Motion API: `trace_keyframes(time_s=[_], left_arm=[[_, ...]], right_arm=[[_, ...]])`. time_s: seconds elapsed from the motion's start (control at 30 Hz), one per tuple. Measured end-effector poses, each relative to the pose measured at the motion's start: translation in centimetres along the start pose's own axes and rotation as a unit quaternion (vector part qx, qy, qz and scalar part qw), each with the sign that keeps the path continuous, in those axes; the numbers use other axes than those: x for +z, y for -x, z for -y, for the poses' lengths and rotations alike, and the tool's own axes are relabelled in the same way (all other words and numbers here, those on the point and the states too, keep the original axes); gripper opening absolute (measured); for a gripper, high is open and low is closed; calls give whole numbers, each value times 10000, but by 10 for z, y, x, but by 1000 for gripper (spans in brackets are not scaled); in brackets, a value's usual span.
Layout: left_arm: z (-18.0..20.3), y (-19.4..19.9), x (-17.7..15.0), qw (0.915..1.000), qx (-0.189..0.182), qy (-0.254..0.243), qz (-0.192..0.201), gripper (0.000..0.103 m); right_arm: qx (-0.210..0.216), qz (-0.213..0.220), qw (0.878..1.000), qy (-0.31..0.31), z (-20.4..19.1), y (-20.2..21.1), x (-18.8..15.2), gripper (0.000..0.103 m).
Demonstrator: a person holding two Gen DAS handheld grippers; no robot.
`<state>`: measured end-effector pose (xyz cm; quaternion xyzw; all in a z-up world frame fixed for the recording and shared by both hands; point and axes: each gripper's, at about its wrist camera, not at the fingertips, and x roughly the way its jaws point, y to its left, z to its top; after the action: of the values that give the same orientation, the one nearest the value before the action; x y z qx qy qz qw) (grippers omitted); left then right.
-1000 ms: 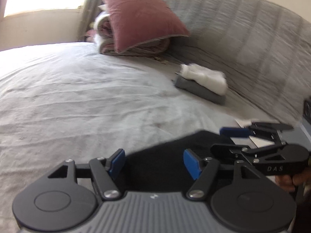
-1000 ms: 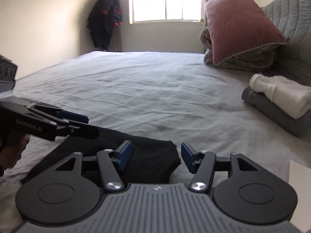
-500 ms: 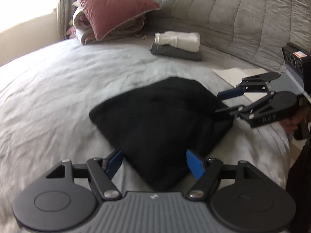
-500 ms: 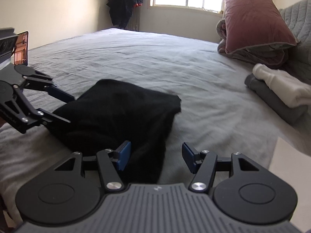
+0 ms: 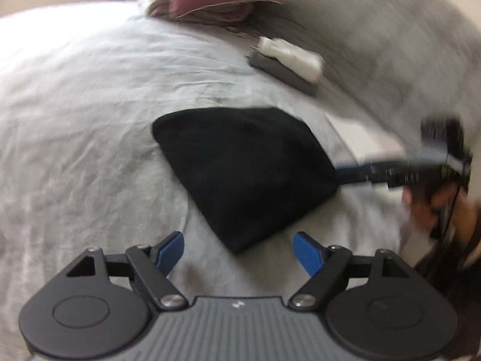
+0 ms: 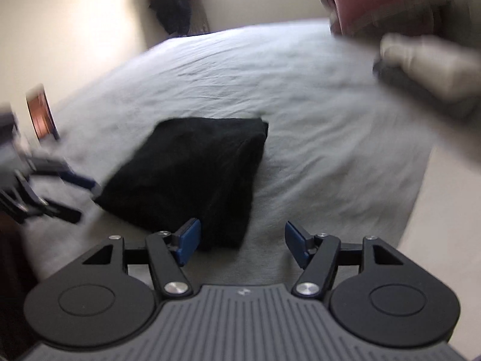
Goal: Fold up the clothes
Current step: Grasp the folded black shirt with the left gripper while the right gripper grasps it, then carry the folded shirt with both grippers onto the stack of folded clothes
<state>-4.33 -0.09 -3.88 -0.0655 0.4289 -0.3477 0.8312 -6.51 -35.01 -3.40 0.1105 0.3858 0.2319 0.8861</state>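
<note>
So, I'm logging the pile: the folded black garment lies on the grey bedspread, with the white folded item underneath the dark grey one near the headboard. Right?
Not quite: the white folded item lies on top of the dark grey one, as the left wrist view shows. The folded black garment does lie on the grey bedspread.

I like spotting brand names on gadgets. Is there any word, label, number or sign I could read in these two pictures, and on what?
None can be read.
Small pale mark on the left gripper body: a logo shape, not letters.
Same mark on the right gripper body: not letters.
Everything else is too blurred to show print.
</note>
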Motion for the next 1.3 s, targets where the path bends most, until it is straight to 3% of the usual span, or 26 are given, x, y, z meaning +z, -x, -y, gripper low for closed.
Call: trace_keyframes(time_s=[0.1,0.23,0.4,0.47,0.53,0.57,0.6,0.63,0.77,0.9,1.1,1.3], left_arm=[[-18,-12,7,9967,-138,781,139,78],[-33,-29,13,9863,-312,1554,452,72],[-44,-46,15,9711,-513,2166,856,65],[-45,-51,15,9670,-547,2307,933,58],[-47,-54,16,9631,-535,2460,953,36],[-48,-55,16,9607,-534,2556,942,29],[-48,-55,16,9584,-539,2637,950,21],[-48,-54,18,9563,-552,2694,989,19],[-39,-54,38,9574,-595,2605,1095,16],[-26,-64,78,9631,-699,2352,1101,14],[12,-103,164,9741,-886,1743,1133,13],[65,-160,267,9848,-940,927,1132,13]], right_arm=[[383,-24,9943,-991,21,-7,7,66],[757,52,9780,-1944,40,-20,14,66],[928,116,9688,-2295,36,-46,24,59],[971,141,9673,-2337,32,-56,29,55],[1020,138,9644,-2435,30,-65,33,44],[1044,135,9629,-2485,28,-69,35,34],[1064,179,9615,-2527,27,-68,37,31],[1084,230,9601,-2567,27,-66,39,29],[1164,433,9541,-2726,24,-57,47,25],[1028,794,9533,-2726,22,-34,62,25],[469,1586,9519,-2581,36,14,105,24],[-417,2555,9358,-2392,73,53,149,24]])
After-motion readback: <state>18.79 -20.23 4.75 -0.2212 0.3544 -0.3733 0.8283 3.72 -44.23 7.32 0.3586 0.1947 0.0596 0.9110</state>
